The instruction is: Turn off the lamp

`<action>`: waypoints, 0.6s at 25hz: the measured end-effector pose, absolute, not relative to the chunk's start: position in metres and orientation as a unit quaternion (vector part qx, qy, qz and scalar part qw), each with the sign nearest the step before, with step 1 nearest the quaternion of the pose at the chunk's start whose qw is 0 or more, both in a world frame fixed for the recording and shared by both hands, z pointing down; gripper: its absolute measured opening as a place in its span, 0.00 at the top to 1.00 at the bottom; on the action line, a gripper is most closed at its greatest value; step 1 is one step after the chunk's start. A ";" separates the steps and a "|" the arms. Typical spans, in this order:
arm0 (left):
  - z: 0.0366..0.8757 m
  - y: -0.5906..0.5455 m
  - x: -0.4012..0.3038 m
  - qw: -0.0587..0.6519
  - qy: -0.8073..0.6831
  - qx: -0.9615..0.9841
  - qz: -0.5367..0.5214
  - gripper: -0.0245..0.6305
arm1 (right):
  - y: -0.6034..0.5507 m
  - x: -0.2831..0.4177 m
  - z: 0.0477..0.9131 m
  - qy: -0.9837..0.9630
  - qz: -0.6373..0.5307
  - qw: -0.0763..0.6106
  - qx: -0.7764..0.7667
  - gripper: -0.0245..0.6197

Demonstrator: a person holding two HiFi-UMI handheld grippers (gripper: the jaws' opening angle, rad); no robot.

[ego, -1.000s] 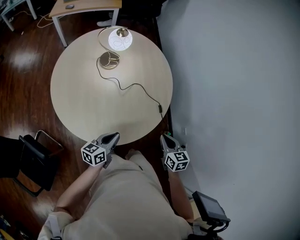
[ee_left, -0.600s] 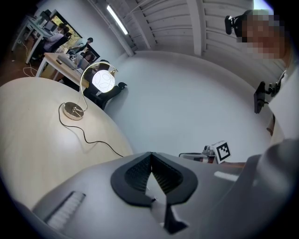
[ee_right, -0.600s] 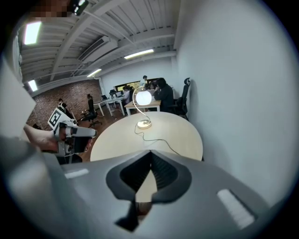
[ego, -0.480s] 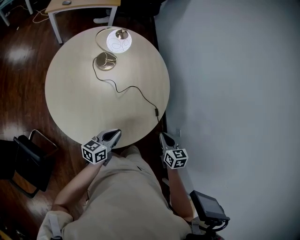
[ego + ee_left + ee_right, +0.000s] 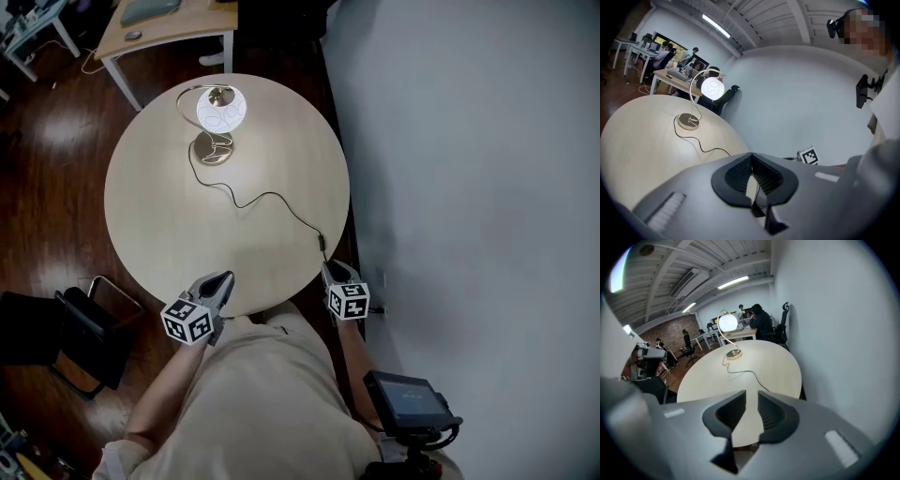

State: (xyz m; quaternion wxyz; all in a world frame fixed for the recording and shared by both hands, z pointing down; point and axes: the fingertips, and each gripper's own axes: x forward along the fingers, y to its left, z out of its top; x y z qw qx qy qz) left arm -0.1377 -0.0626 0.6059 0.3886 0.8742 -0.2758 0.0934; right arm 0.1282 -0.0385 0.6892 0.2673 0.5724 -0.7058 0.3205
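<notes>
1. Lamp [image 5: 222,112] lit, upper left of frame, on round table [image 5: 150,225].
2. L gripper [image 5: 225,278]: jaws pressed together, empty, at lower table edge.
3. R gripper [image 5: 331,269]: jaws just been opening, slightly spread, nothing betw. them.

No words, brands or numbers can be read anywhere. The only signs are black-and-white square marker patterns. One set is on the white marker cube [image 5: 187,322] of the left gripper [image 5: 223,278], just off the near edge of the round beige table [image 5: 150,216]. Another is on the second white marker cube [image 5: 348,301] of the right gripper [image 5: 330,267], at the table's near right edge. The flat dark device [image 5: 410,401] shows nothing legible.
</notes>
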 end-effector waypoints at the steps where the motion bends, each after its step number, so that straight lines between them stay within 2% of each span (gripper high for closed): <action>1: 0.607 -0.066 -0.136 0.388 -0.282 0.871 0.101 1.00 | -0.043 0.134 0.699 -0.702 0.325 0.272 0.572 0.84; 6: 0.609 -0.078 -0.122 0.385 -0.306 0.861 0.131 1.00 | -0.059 0.163 0.748 -0.687 0.347 0.300 0.564 0.79; 15: 0.599 -0.092 -0.095 0.381 -0.348 0.843 0.152 1.00 | -0.085 0.193 0.834 -0.677 0.382 0.336 0.532 0.76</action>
